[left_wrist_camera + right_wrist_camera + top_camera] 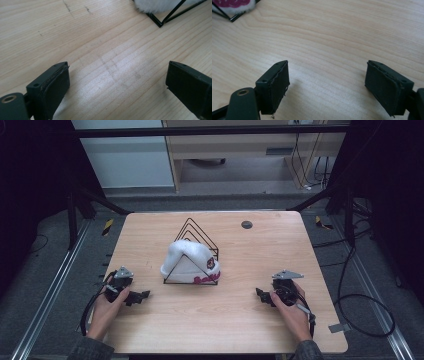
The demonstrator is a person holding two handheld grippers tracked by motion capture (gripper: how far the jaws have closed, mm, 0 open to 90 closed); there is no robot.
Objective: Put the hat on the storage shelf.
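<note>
two forearms come in from the bottom edge of the high view, each hand wrapped around a set of tongs resting low on the wooden counter (235, 320).

at the lower left of the high view, the left hand (107, 306) grips the left tongs (142, 296), which point toward the middle of the frame. a grey three-cornered plate sits on top and a black cable loops away beside the wrist. in the left gripper view the left tongs (117, 82) stand spread wide, with bare wood grain between the two black pads and nothing pinched. a corner of the black wire rack (165, 18) and a bit of white fuzz (155, 5) show at the upper right of that view.

in the middle of the high view, the wire rack (192, 232), made of nested triangles, stands on the counter. a white fluffy hat (187, 260) with red lettering along its brim is draped over the rack's front end, well apart from both tongs.

a small dark round disc (246, 224) lies on the counter in the upper middle, beyond the rack.

at the lower right, the right hand (289, 312) holds the right tongs (260, 295), pointing inward toward the centre. in the right gripper view the right tongs (327, 82) are likewise spread wide over bare wood, pinching nothing; the hat's red-lettered brim (233, 5) and a rack corner sit at the upper left.
</note>
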